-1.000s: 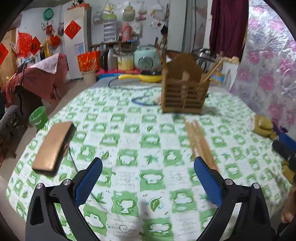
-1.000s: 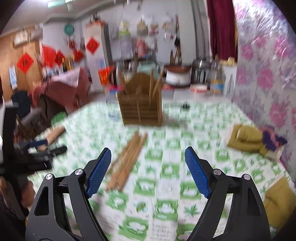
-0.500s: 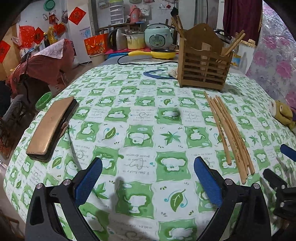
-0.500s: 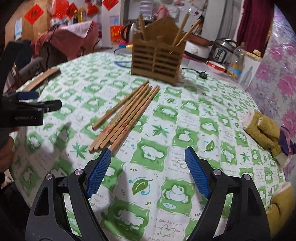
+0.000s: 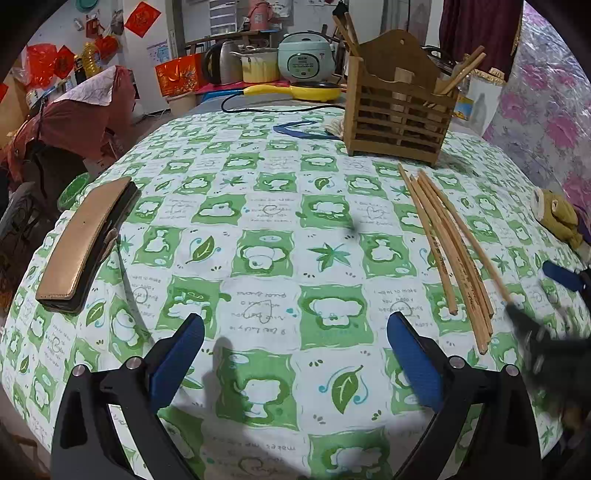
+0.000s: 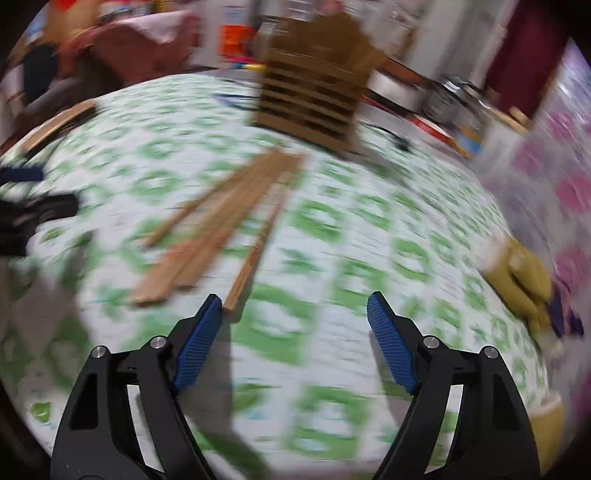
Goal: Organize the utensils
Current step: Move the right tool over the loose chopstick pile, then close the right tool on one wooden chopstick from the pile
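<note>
Wooden chopsticks (image 5: 448, 254) lie loose on the green-checked tablecloth (image 5: 266, 221). Left gripper (image 5: 295, 345) hangs wide open, empty. Right gripper (image 6: 295, 306), closing slightly, holds nothing; one chopstick's end lies at its left pad.

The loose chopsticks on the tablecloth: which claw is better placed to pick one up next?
The right claw. One chopstick ends just beside its left fingertip, jaws open. The left claw faces bare tablecloth, chopsticks off to its side.

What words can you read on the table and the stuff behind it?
"I want to make": upside down on the tablecloth.
"makes me smile": upside down on the tablecloth's near edge, a bit fuzzy.
Dark writing along the chopsticks: too small to read.
Red paper sign on the wall: its mark is unreadable.
Rice cooker panel: too small to read.
Right wrist view: too blurred to read anything.
</note>
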Demonstrator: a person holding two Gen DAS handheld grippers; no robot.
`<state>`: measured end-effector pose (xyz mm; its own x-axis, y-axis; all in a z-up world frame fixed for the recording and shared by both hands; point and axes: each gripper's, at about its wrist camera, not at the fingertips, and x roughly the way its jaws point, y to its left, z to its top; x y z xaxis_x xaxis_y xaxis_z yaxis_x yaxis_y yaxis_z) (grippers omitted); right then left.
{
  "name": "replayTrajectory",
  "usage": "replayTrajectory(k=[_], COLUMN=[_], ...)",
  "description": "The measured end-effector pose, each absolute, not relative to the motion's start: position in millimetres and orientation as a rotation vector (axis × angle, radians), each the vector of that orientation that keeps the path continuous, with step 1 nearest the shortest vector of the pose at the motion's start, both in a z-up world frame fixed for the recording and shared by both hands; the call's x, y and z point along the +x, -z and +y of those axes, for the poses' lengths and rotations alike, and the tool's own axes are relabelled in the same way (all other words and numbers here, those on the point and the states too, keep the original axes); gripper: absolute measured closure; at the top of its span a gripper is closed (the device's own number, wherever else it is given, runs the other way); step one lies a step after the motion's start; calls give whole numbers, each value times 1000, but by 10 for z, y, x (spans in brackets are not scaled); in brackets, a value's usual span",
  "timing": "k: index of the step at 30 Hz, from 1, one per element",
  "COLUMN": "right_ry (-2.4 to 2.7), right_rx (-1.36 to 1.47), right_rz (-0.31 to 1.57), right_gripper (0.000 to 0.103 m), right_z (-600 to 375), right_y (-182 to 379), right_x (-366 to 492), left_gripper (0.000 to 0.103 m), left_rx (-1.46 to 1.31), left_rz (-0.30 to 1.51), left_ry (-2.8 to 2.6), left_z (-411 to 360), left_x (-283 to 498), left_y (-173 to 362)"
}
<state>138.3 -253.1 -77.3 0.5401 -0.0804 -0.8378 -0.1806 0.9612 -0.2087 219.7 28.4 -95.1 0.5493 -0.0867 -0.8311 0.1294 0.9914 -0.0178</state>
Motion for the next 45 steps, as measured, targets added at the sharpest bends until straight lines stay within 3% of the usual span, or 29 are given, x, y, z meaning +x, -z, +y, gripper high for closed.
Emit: replayTrajectory(k=[2, 8, 21, 36, 41, 44, 45], right_ry=[-69, -97, -108, -117, -109, -112, -112], right_rx=[-153, 57, 182, 143, 76, 43, 38], right_rz=[992, 956, 935, 950, 937, 927, 924], right_gripper=[36, 34, 32, 32, 32, 32, 32], right_z=[-2806, -3158, -3341, -3262, -3159, -3103, -3092], right_y=[707, 666, 648, 674, 654, 639, 635], right_x=[1389, 1330, 1321, 1343, 1312, 1287, 1285], left_gripper=[6, 6, 6, 6, 13, 23, 31], left_rx=[61, 212, 277, 135, 226, 224, 212], left_rz=[982, 964, 1046, 1013, 976, 985, 1000], left_ry=[131, 182, 352, 207, 228, 251, 269], left_z=[250, -66, -480, -29, -211, -220, -215], left_x=[2196, 2147, 2329, 2620, 2542, 2545, 2567], left_y=[952, 966, 1126, 1055, 1057, 1075, 1094])
